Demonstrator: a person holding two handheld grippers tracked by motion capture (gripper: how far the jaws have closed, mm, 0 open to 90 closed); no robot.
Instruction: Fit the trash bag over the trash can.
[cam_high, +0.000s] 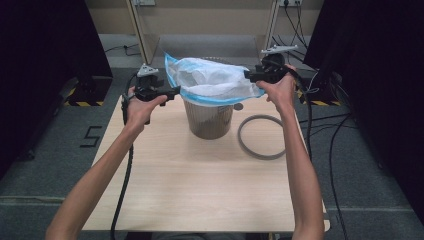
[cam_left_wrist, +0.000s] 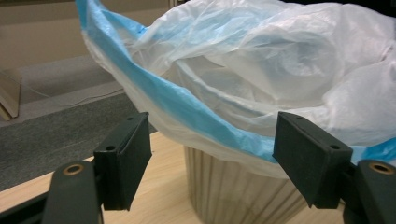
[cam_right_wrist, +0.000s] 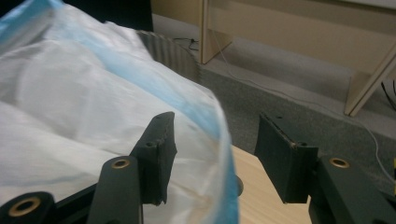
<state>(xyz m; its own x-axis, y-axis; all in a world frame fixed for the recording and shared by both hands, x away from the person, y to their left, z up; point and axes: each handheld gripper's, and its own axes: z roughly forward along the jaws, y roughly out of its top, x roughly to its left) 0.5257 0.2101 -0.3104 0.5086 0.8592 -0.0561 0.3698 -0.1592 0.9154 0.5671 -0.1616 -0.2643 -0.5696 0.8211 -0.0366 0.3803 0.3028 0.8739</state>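
White plastic liner (cam_high: 212, 80) with blue hem draped over ribbed bin (cam_high: 208, 118) on bench (cam_high: 200, 185). My left hand-held gripper (cam_left_wrist: 212, 147) released at hem; right hand-held gripper (cam_right_wrist: 215, 158) released (hem between jaws). Grey ring (cam_high: 261, 136) beside bin.

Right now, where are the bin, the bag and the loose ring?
bin (cam_high: 210, 120), high view, ribbed side wall.
bag (cam_high: 215, 77), high view, white middle.
ring (cam_high: 248, 146), high view, left arc on the table.

The one readable mark is a black figure "5" (cam_high: 90, 136) on the grey floor left of the surface (seen in the high view), while the bag, the bin and both hand-held grippers carry no legible lettering in any view
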